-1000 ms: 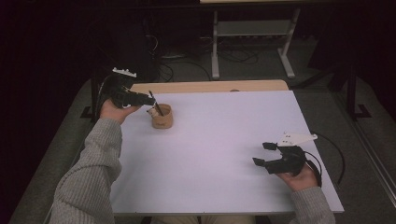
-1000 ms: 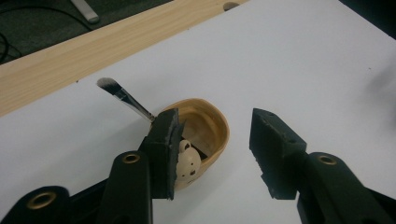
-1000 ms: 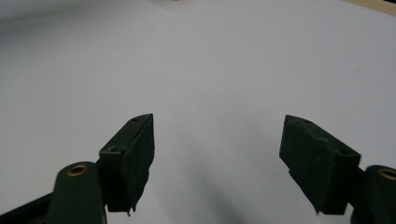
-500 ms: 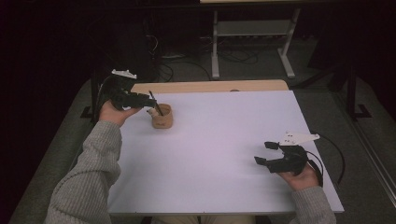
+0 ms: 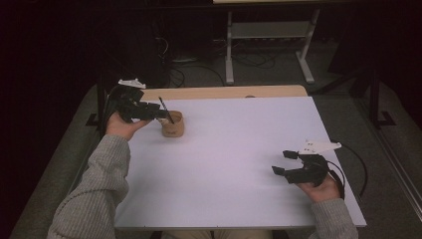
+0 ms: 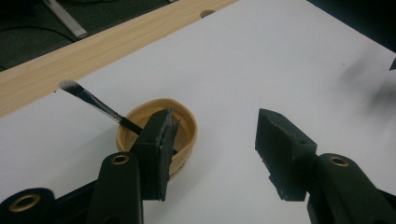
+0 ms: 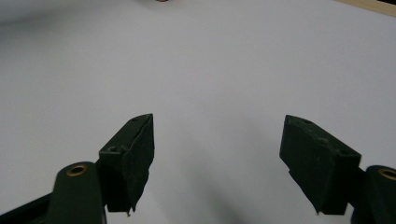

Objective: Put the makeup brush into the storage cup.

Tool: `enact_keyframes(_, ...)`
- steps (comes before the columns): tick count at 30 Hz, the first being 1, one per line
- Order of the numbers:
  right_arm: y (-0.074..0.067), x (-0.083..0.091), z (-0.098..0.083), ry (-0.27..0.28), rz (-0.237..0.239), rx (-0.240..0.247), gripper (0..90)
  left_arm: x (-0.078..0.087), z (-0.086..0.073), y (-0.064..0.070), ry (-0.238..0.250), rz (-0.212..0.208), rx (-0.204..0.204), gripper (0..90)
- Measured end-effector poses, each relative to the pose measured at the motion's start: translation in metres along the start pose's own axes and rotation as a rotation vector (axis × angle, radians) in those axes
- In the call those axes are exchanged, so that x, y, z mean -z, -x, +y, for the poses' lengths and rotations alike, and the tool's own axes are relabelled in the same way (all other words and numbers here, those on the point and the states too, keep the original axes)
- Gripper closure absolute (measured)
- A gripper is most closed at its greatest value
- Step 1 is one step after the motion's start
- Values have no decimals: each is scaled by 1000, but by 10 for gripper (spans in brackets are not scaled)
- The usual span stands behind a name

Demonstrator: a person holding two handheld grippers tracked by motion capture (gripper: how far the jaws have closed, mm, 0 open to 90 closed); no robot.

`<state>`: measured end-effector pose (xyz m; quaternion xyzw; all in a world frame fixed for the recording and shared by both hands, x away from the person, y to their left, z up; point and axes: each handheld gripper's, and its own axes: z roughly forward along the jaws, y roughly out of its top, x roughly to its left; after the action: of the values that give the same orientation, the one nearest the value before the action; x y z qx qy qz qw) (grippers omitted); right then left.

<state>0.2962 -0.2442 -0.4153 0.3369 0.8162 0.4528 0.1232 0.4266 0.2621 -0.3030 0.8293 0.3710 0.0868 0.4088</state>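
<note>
A small tan cup (image 5: 174,130) stands on the white tabletop (image 5: 239,149) at the far left, with a thin dark brush (image 5: 165,108) leaning in it, bristles up. My left gripper (image 5: 158,114) hovers just left of the cup, level with its rim. In the left gripper view the cup (image 6: 187,133) and brush (image 6: 91,99) lie behind the left jaw. The left gripper (image 6: 212,128) has just been opening its jaws, and only bare table shows between them. My right gripper (image 5: 284,162) rests open near the front right, nothing between the right gripper (image 7: 217,128) jaws.
A wooden strip (image 5: 224,92) runs along the table's far edge. Beyond it on the dark floor stand a metal frame (image 5: 268,50) and loose cables (image 5: 199,74). The right gripper's cable (image 5: 356,164) loops near the table's right edge.
The left gripper's jaws stand slightly wider apart beside the cup. The brush stays leaning in the cup. The right gripper has not moved.
</note>
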Motion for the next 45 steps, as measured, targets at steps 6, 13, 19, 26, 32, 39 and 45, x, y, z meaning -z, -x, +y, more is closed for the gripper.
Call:
enact_keyframes(6, 0, 1, 0, 3, 0, -2, 252, -2, -5, 5, -2, 0, -3, 447)
enact_keyframes(13, 0, 2, -1, 0, -5, -2, 252, -4, -10, 10, -10, -3, -16, 440)
enact_keyframes(19, -1, 3, -1, 2, -11, -3, 251, -4, -17, 16, -3, -3, -18, 426)
enact_keyframes(26, 1, 3, -2, 4, -13, -7, 250, -5, -21, 20, 9, -14, -11, 405)
enact_keyframes(32, 2, 4, -3, 4, -16, -11, 249, -7, -24, 28, 16, -20, -12, 381)
enact_keyframes(39, 2, 3, -3, 3, -20, -8, 249, -9, -31, 32, 20, -31, -11, 353)
enact_keyframes(45, 2, 3, -3, -2, -24, -7, 249, -9, -35, 36, 19, -32, -15, 321)
